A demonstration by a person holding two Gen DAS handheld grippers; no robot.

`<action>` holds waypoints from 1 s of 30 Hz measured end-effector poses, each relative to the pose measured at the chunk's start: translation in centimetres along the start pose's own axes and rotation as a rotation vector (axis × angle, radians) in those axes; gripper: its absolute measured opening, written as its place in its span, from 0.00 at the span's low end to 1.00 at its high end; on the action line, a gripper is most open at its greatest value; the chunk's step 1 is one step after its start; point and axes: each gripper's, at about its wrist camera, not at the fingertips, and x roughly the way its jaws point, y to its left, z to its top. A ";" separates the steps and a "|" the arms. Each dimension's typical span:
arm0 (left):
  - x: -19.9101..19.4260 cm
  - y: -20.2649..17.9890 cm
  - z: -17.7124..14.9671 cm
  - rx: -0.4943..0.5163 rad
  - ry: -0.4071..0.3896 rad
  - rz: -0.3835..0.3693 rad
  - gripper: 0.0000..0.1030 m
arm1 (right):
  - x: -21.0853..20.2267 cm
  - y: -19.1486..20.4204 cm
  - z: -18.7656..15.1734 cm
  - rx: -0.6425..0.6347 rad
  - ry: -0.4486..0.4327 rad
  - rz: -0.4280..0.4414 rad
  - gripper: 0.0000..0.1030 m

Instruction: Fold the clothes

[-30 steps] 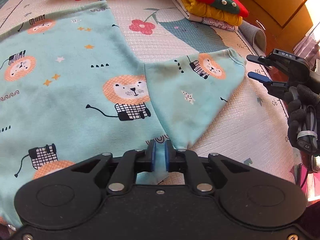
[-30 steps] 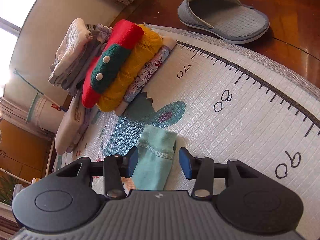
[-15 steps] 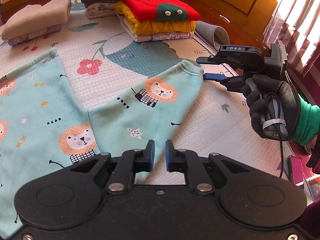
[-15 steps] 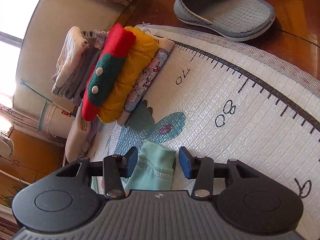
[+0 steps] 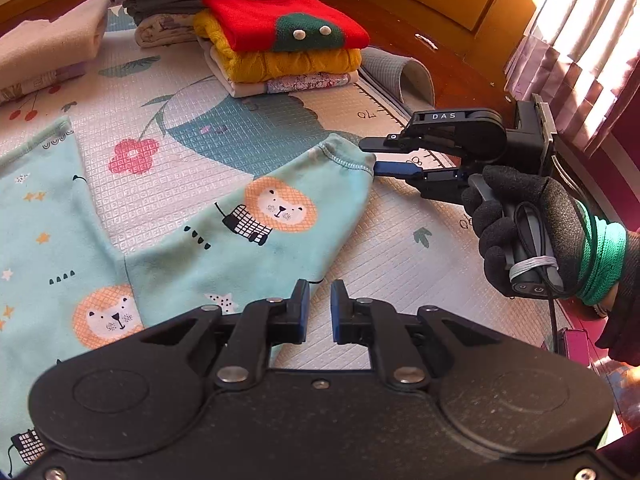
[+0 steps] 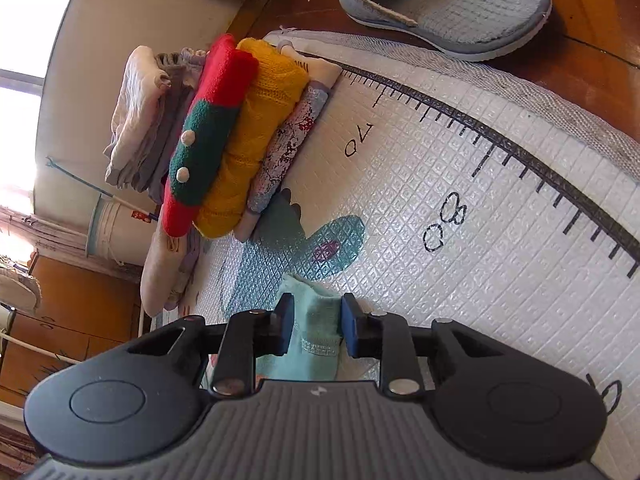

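Lying flat on the play mat (image 5: 400,240), a teal lion-print garment (image 5: 224,240) is shown in the left wrist view; the left gripper (image 5: 318,306) is held slightly parted above its edge, gripping nothing. In the right wrist view, the right gripper (image 6: 316,320) is seen parted around the sleeve cuff (image 6: 318,332), folded clothes (image 6: 236,140) stacked beyond.

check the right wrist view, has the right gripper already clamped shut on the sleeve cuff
No: the right gripper has its jaws apart, with the teal sleeve cuff lying loose in the gap between them.
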 end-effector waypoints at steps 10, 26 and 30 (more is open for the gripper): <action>2.8 -4.0 2.4 0.169 -0.031 0.042 0.39 | -0.8 0.8 0.5 -0.015 0.003 0.051 0.06; 8.2 -9.6 2.7 0.635 -0.097 0.410 0.39 | -1.9 3.4 1.3 0.025 0.045 0.213 0.06; 9.1 -10.0 2.8 0.705 -0.100 0.476 0.39 | -2.1 3.5 1.3 0.045 0.047 0.245 0.06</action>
